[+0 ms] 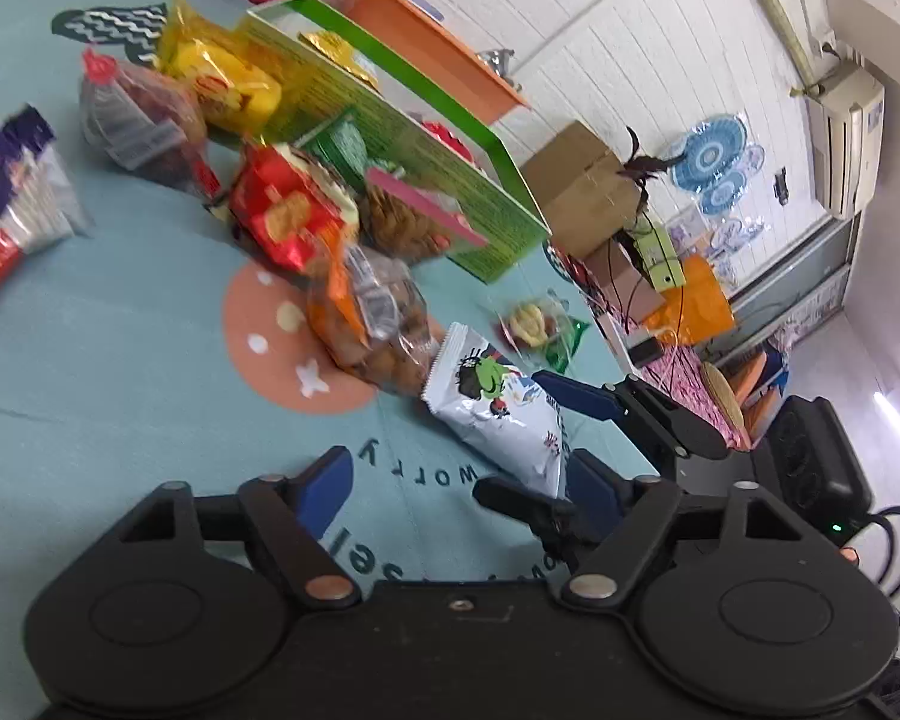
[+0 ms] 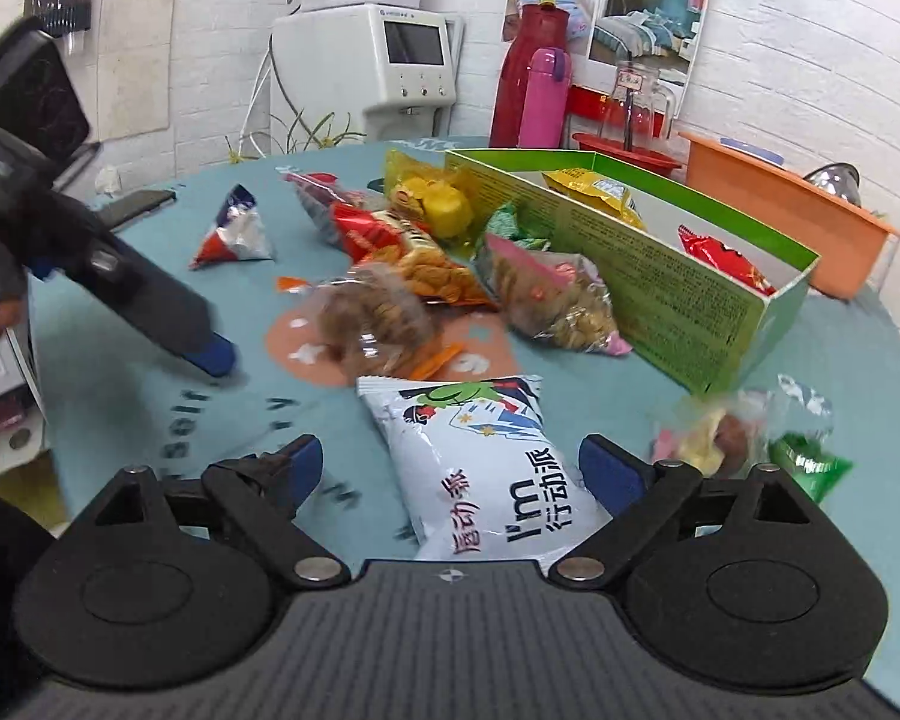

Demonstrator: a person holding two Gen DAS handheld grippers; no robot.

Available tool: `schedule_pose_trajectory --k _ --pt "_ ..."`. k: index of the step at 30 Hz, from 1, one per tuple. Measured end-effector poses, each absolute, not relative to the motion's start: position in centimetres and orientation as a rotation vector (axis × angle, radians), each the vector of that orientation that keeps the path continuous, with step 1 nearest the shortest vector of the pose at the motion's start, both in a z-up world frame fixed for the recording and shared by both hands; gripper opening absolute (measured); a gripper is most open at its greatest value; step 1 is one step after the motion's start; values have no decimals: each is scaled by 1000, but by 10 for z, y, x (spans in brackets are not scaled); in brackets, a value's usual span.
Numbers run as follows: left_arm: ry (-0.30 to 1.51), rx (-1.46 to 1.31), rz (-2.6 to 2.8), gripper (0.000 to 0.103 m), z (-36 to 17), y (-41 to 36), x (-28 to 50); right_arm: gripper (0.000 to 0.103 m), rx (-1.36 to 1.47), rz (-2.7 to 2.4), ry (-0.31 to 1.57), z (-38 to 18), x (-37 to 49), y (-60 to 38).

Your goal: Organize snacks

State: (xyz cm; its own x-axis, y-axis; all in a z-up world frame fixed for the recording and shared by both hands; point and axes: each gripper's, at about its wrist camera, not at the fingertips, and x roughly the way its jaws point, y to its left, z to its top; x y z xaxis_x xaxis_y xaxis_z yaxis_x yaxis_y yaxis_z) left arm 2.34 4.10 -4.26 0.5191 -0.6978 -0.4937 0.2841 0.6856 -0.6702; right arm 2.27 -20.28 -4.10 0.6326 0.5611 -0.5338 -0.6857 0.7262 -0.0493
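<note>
The right tongs (image 2: 450, 471), spread wide, straddle a white snack packet (image 2: 480, 468) on the table (image 2: 120, 372), while the left tongs (image 1: 456, 480) hover spread nearby.

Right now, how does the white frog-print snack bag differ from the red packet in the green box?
The white frog-print bag lies on the teal tablecloth, outside the green box; the red packet already sits inside the box. The white bag lies between the open fingers of the right gripper; nothing is near the red packet. The white bag shows fully, the red packet only partly. Both are sealed snack packs.
</note>
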Motion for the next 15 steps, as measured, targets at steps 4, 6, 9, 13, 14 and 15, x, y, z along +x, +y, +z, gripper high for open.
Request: schedule_pose_trajectory --k 4,6,9,13,14,15 --pt "836 -605 -621 97 -48 35 26 103 -273 695 488 -36 20 -205" --pt "835 -654 -601 94 -51 35 30 103 -272 643 536 -38 30 -205" --pt "837 -682 -592 80 -53 30 35 103 -211 623 625 -45 31 -206" --pt "846 -687 -604 74 -53 21 44 103 -167 644 622 -47 6 -198" --pt "853 -686 -610 74 -53 19 46 103 -163 655 614 -48 1 -196" --pt "863 -685 -620 74 -52 17 46 103 -165 652 606 -48 -3 -195"
